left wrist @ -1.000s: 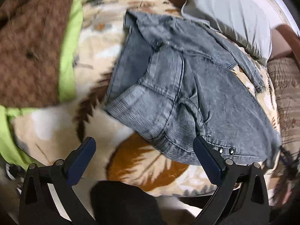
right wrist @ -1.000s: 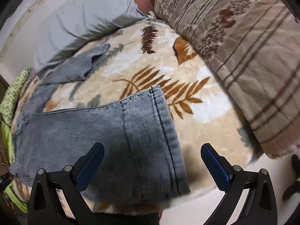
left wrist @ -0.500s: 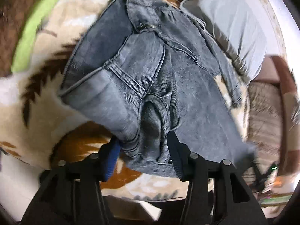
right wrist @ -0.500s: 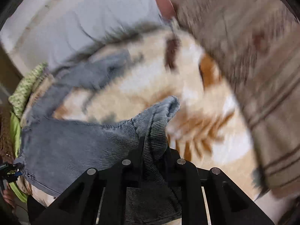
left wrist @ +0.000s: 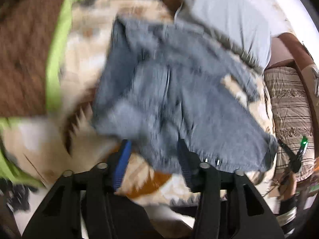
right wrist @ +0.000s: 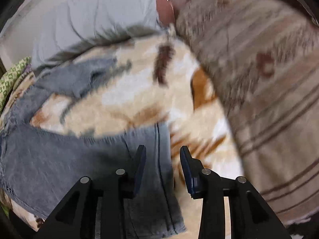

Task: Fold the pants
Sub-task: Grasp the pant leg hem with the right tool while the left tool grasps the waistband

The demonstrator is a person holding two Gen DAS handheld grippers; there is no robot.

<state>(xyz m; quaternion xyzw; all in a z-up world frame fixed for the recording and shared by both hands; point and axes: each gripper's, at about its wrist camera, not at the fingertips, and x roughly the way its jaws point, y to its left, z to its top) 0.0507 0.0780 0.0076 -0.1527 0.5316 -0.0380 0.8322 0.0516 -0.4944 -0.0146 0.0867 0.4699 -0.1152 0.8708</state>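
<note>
Grey pants (left wrist: 179, 91) are spread across the leaf-print blanket (right wrist: 139, 99) on the bed. Left hand-held gripper (left wrist: 153, 155) is opening, waistband bunched between its jaws, blurry. Right hand-held gripper (right wrist: 162, 159) is opening too, the leg hem lying loose between its pads.

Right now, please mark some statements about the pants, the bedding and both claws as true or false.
1. The pants are grey denim. True.
2. The pants hang on a hanger. False: they lie on a leaf-patterned blanket.
3. The right claw is over the pants' waistband. False: a leg hem lies between its opening pads.
4. Denim lies between the left claw pads. True.
5. A striped brown quilt lies beside the blanket. True.
6. A red pillow lies behind the pants. False: it is light grey.
</note>
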